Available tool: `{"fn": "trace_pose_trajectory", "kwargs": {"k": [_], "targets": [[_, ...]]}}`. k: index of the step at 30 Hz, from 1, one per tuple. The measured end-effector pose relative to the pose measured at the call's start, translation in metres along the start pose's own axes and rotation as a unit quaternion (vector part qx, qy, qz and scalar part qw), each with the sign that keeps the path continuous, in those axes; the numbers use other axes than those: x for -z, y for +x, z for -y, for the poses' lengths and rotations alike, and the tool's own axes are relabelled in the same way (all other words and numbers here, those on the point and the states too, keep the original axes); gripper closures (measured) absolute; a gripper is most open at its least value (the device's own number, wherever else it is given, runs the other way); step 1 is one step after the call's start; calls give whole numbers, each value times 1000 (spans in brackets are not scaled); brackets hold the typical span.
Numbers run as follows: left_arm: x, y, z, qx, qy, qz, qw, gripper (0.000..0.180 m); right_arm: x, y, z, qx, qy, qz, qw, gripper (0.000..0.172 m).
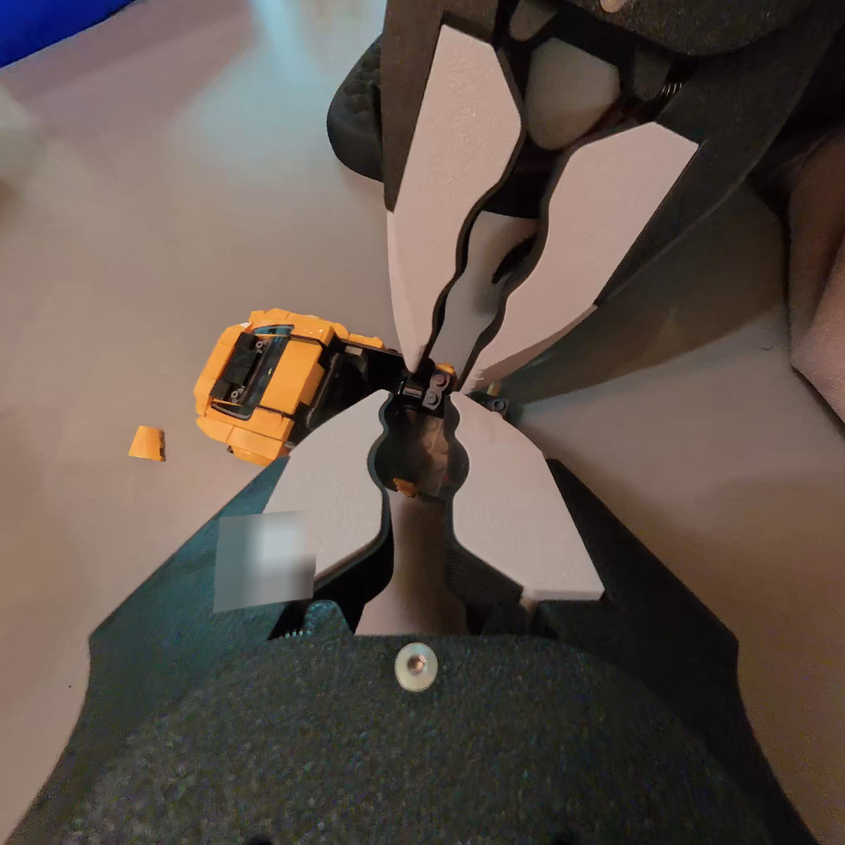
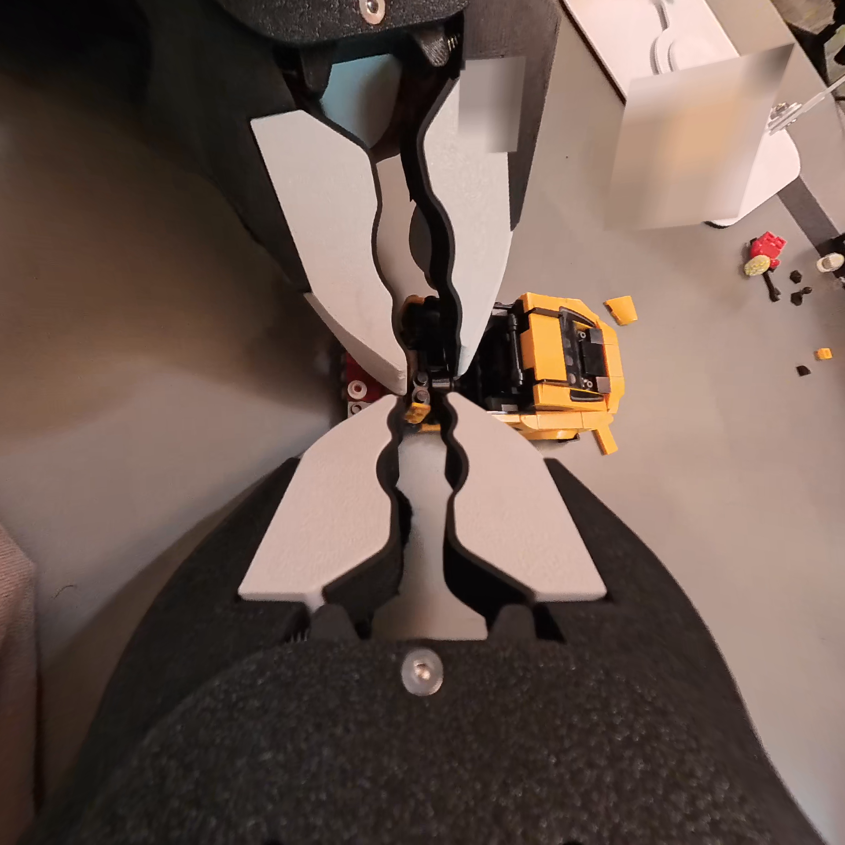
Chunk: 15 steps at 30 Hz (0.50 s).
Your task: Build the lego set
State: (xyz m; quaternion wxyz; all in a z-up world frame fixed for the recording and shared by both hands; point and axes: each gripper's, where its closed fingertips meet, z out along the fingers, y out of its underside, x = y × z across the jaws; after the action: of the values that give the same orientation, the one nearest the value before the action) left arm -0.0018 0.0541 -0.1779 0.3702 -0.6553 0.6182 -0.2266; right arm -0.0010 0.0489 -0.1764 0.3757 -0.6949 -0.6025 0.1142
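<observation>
Both grippers meet nose to nose over the black, stripped-open end of an orange brick-built car [image 2: 567, 366] lying on the grey table [image 2: 686, 548]. The left gripper [image 1: 423, 393] has its fingers narrowed around a small dark studded piece [image 1: 434, 388] at that end; whether they actually pinch it, I can't tell. The right gripper [image 2: 425, 400] comes in from the opposite side with fingers just as narrow, tips at the same black cluster and a tiny orange stud piece [image 2: 415, 414] (contact is hard to call here too). A loose orange slope piece [image 1: 147, 442] sits just beside the car. Further off there's a scatter of red, black and yellowish small parts [image 2: 772, 270] near a white box [image 2: 663, 45], contents not visible.
</observation>
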Motion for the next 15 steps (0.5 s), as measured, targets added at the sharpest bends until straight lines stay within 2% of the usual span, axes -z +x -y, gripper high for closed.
{"fn": "trace_pose_trajectory", "kwargs": {"k": [4, 8, 15], "targets": [[0, 0, 0, -2, -1, -1, 1000, 161, 4, 4, 1, 5, 13, 4, 1000, 156], [0, -1, -1, -4, -11, 8, 1000, 162, 8, 2, 6, 20, 29, 18, 999, 164], [0, -2, 1, -4, -17, 9, 1000, 162, 1, 1, 2, 29, 9, 31, 999, 164]]}}
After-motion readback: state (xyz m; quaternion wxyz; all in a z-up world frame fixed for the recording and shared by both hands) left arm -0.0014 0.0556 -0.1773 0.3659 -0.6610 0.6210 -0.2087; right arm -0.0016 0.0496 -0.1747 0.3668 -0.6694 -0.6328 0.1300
